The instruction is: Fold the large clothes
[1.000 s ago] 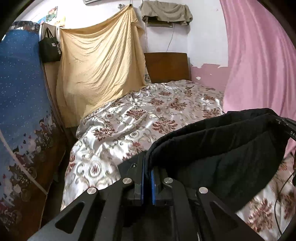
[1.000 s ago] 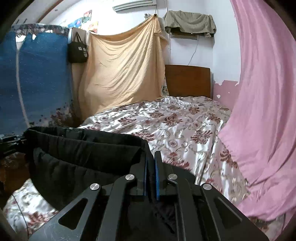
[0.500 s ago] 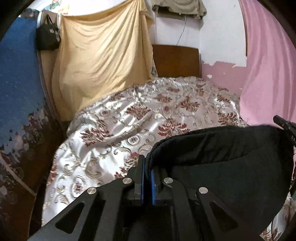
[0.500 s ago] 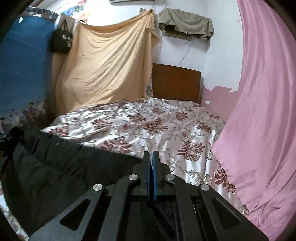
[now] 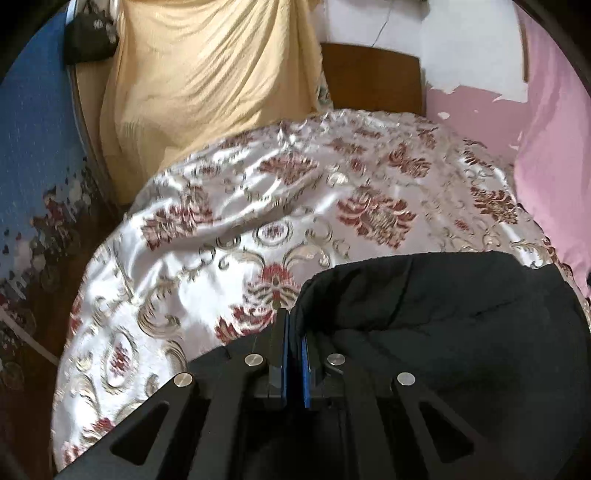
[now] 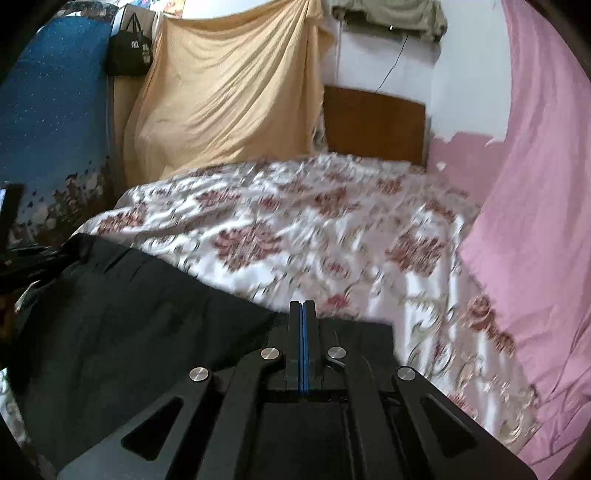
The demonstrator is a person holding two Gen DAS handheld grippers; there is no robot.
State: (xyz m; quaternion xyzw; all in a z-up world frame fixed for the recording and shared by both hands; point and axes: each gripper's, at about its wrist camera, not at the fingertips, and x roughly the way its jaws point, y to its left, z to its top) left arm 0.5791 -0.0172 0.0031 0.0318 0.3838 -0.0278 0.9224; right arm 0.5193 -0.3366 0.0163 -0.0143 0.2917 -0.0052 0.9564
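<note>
Bed (image 5: 229,236) with shiny floral cover, filling both views. Black garment (image 5: 461,332) spread over near end of it, sagging between two tongs.

Left tongs (image 5: 293,321): blue pads nearly together, clamped on a rolled edge of garment at its left corner; cloth bunching up just right of the tips and running off to the right edge of the left view. Right tongs (image 6: 303,306): pads pressed flat together, a thin blue line between them (no cloth visible at the very tips, yet garment (image 6: 122,317) lying right under and left of the fingers, so clamped on its right corner lower down, as far as can be told). Garment's far edge slanting up and leftward across the cover in the right view, ending near a dark object at left border.

Beyond bed: wooden headboard (image 6: 373,122) against white wall, yellow sheet (image 6: 225,92) hung left of it, black bag (image 6: 129,51) hanging at sheet's upper left, blue patterned cloth (image 6: 51,110) further left. Pink curtain (image 6: 535,206) down the right side, touching bed's edge. Olive cloth (image 6: 388,14) draped high on wall above headboard. Peeling pink paint low on wall beside headboard.

Cover blurred in both views, more so in the right.
</note>
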